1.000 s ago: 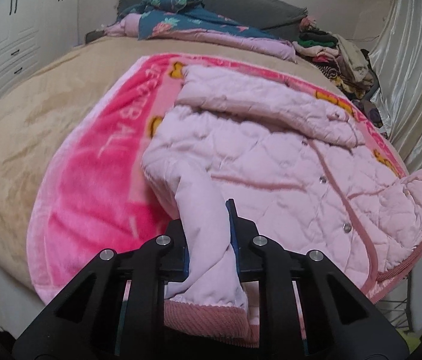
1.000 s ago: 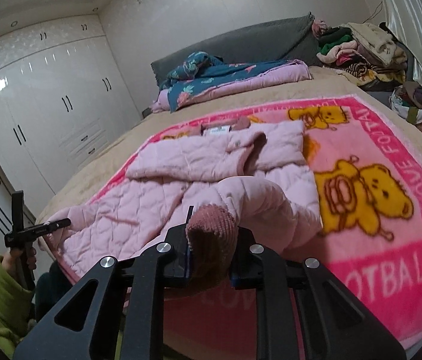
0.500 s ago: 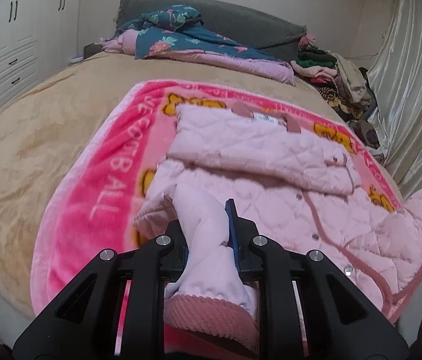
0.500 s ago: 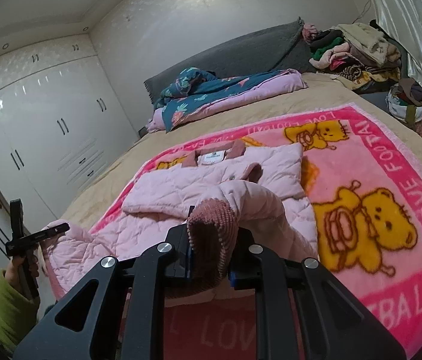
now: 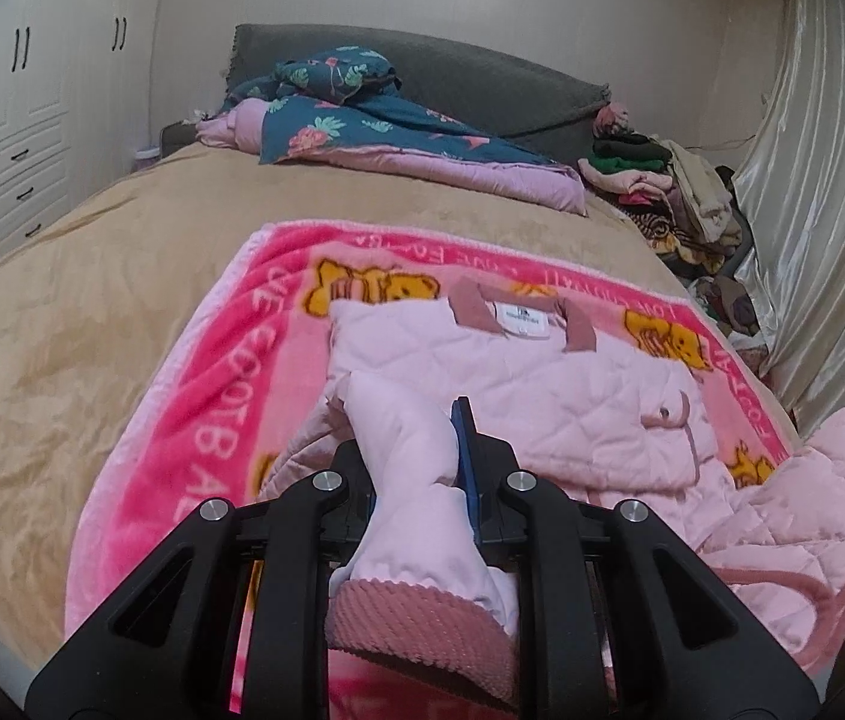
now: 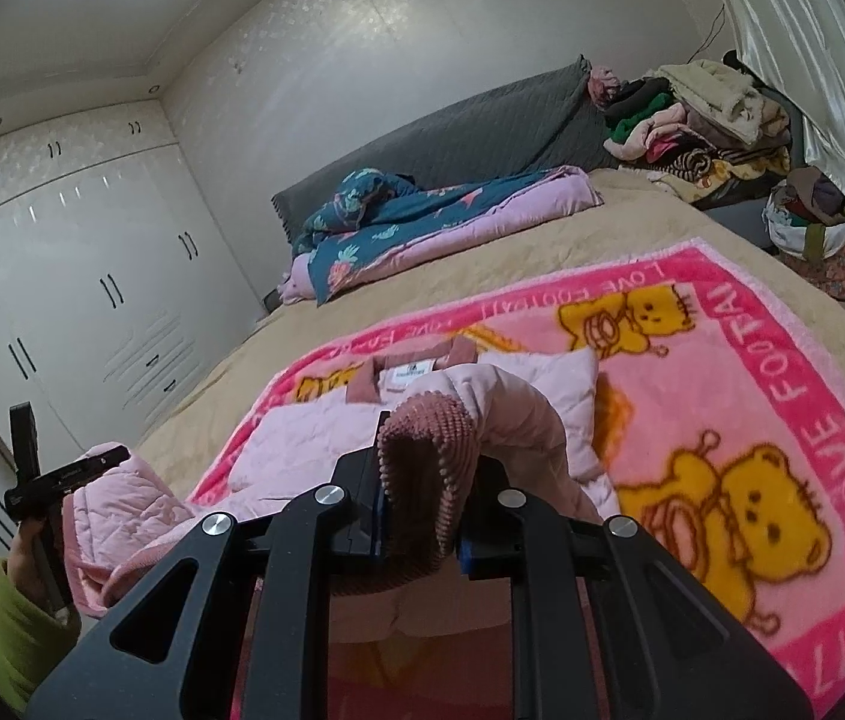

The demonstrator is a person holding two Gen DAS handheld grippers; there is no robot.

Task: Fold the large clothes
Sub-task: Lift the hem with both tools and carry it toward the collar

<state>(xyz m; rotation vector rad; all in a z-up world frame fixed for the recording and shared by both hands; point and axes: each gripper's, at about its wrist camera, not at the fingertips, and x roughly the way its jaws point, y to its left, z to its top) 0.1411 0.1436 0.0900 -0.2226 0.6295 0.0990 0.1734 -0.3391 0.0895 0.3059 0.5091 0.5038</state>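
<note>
We see a pale pink quilted jacket (image 5: 548, 396) with dusty rose ribbed cuffs (image 6: 422, 450), on a hot pink blanket (image 6: 782, 360) with yellow bears, over a beige bedspread (image 5: 92, 312).

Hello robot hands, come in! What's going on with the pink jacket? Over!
Left gripper shut on a jacket sleeve. Right gripper shut on the other cuff. Jacket lies on the pink blanket, collar far. Nothing in the way.
</note>
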